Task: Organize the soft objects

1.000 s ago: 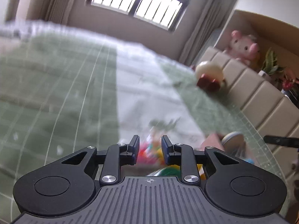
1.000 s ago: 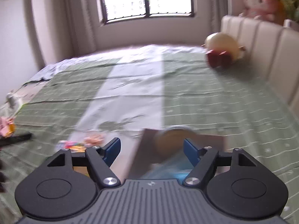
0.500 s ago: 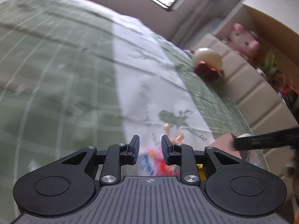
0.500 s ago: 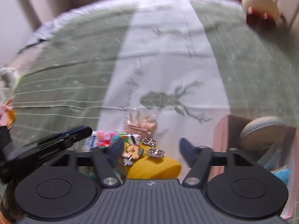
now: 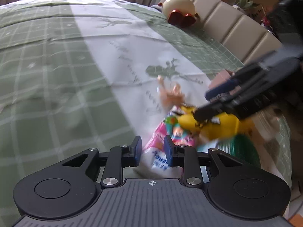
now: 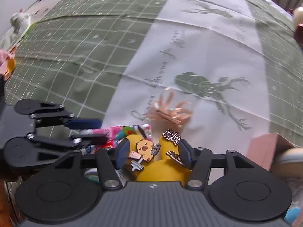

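Observation:
A small pile lies on the bed's white stripe: a pink-and-white tissue packet, a yellow foam clog with cartoon charms, and a pink hair clip just beyond. My left gripper points down at the packet, its jaws a narrow gap apart with the packet's end between the tips; I see no squeeze. My right gripper hangs over the clog. Its jaws are opening, and the clog's charmed top sits between them.
A pink open box holding round things stands right of the pile. A green round item lies under the clog. An egg-shaped plush rests against the padded headboard. Green checked bedding spreads to the left.
Both grippers tipped downward and sank toward the pile. The right one swung left from over the pink box to the yellow clog. The left one came down onto the packet.

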`<state>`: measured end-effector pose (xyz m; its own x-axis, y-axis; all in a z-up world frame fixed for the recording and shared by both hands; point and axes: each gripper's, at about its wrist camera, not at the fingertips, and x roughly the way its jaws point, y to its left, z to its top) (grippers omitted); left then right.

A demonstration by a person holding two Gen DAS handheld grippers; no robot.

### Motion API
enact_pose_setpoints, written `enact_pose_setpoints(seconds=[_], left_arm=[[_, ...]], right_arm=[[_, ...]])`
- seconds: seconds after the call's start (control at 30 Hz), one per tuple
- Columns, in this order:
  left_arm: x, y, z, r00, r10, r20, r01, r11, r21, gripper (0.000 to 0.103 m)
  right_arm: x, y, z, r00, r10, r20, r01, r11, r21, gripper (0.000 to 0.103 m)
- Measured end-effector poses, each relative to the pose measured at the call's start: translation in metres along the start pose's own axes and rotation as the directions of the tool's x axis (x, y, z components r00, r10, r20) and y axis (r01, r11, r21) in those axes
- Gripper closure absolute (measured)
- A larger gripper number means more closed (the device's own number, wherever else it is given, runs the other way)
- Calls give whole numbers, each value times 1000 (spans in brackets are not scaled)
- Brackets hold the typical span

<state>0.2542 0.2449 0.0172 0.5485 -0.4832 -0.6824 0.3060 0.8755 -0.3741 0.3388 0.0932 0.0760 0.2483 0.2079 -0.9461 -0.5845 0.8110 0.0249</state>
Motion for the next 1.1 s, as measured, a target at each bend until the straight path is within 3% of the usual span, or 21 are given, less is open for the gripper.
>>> enact_pose_setpoints(seconds=[0.17,0.2,0.3,0.37,0.4,0.43,0.5,0.63,0.77,0.83,0.9,0.97,1.1], left_arm=[[-38,-2,-34,999,43,-10,-43,999,-21,75],[-41,-4,-38,998,57,-25,-58,998,-15,81],[-51,-10,-41,994,103,-19,-103,995,10,81],[-62,-13,-37,992,113,53,-113,994,9,81],[-67,-15,-33,990,110,89,-112,994,11,81],[-70,-17,-30,987,107,118,-110,994,20,81],[-73,-25,-22,982,105,155,-115,992,56,81],[-51,-41,-2,986,97,138,-109,990,84,81],[-2,-48,25,995,73,65,-80,991,104,81],[24,-50,36,997,78,21,-80,988,129,81],[40,-59,41,995,99,-18,-93,971,222,81],[47,-67,39,991,125,-56,-101,944,313,81],[36,-62,30,982,175,-69,-139,923,360,76]], right_arm=[[6,11,2,1000,-29,-3,28,999,-17,39],[6,13,2,999,-36,-8,36,999,-30,37],[9,17,0,999,-51,-3,51,997,-52,36],[5,20,-2,998,-51,22,53,996,-74,49],[-1,21,-4,998,-39,39,42,996,-83,79],[-7,21,-5,998,-30,51,34,996,-79,103],[-25,17,-7,993,-47,110,53,997,-57,103],[-59,-6,-11,979,-51,195,56,998,-21,103],[-75,-38,-15,980,-4,200,-8,998,61,101],[-74,-51,-21,982,27,188,-47,994,100,85],[-72,-62,-26,981,48,189,-77,986,149,44],[-67,-69,-26,979,65,193,-99,980,175,41],[-37,-64,-3,989,54,137,-83,972,220,40]])
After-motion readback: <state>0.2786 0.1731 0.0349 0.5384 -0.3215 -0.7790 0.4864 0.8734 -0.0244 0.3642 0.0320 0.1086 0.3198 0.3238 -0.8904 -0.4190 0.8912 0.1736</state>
